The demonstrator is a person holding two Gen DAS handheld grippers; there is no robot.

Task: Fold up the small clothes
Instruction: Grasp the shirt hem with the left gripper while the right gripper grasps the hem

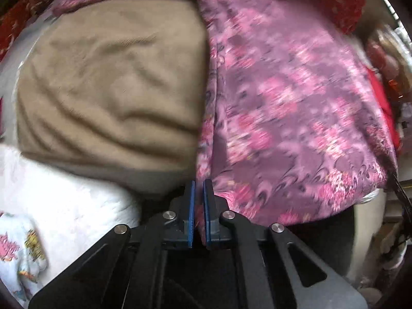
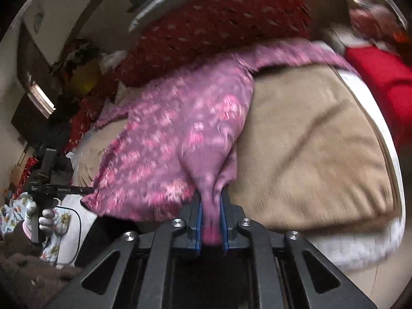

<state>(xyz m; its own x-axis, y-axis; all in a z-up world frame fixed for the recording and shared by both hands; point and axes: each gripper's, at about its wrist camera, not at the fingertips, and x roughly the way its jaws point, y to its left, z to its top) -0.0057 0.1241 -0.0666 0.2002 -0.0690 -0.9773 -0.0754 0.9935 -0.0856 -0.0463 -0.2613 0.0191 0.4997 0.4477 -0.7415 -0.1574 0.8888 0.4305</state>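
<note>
A pink floral garment (image 1: 283, 103) lies over a tan blanket (image 1: 110, 77) on a bed. In the left wrist view my left gripper (image 1: 199, 184) has its blue pads close together at the garment's near edge, and they seem to pinch a thin corner of it. The right wrist view shows the same garment (image 2: 175, 134) bunched into a narrow neck. My right gripper (image 2: 211, 200) is shut on that neck. At the far left of that view a gloved hand (image 2: 38, 219) holds the left gripper (image 2: 64, 189), whose tip meets the garment's left corner.
A dark red patterned pillow (image 2: 219, 25) sits behind the garment, with a bright red cloth (image 2: 381, 90) to its right. A white cartoon-printed cloth (image 1: 23, 244) lies at the left. The white mattress edge (image 2: 360, 244) runs along the blanket (image 2: 309, 141). Clutter fills the room's left side.
</note>
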